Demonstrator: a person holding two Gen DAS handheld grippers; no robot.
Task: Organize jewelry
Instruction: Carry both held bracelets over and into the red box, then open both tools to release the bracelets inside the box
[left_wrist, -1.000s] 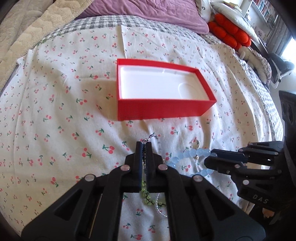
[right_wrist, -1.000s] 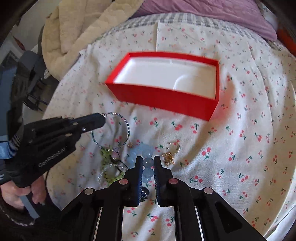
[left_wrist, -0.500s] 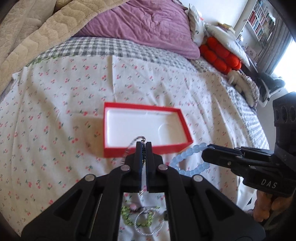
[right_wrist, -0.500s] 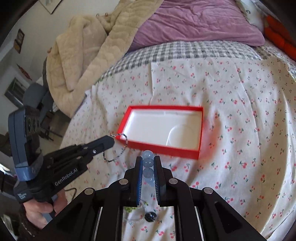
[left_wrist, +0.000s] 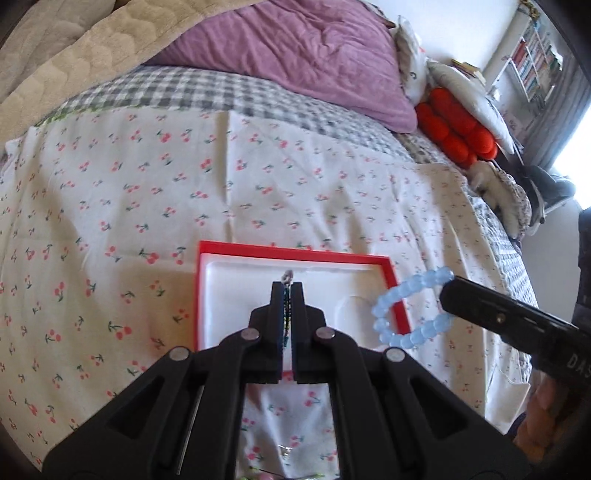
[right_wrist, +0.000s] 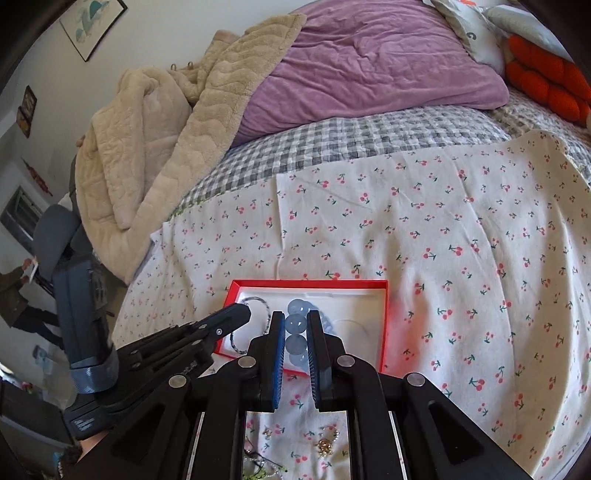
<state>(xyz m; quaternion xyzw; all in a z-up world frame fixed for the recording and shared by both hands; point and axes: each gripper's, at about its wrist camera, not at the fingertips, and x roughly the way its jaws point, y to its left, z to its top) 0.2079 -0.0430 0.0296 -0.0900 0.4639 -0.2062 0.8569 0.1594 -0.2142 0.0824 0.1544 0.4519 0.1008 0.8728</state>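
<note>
both claws (left_wrist: 287, 291) (right_wrist: 295, 325) angled down over red box (left_wrist: 295, 254)

box (right_wrist: 384, 325) on sheet (right_wrist: 443, 258) | loose jewelry (right_wrist: 325, 445) before box

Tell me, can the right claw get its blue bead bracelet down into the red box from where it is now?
Probably yes. The right claw, shut on the blue bead bracelet, hangs over the red box. The left claw, gripping a thin chain, hangs over the box's other half, apart from it.
</note>
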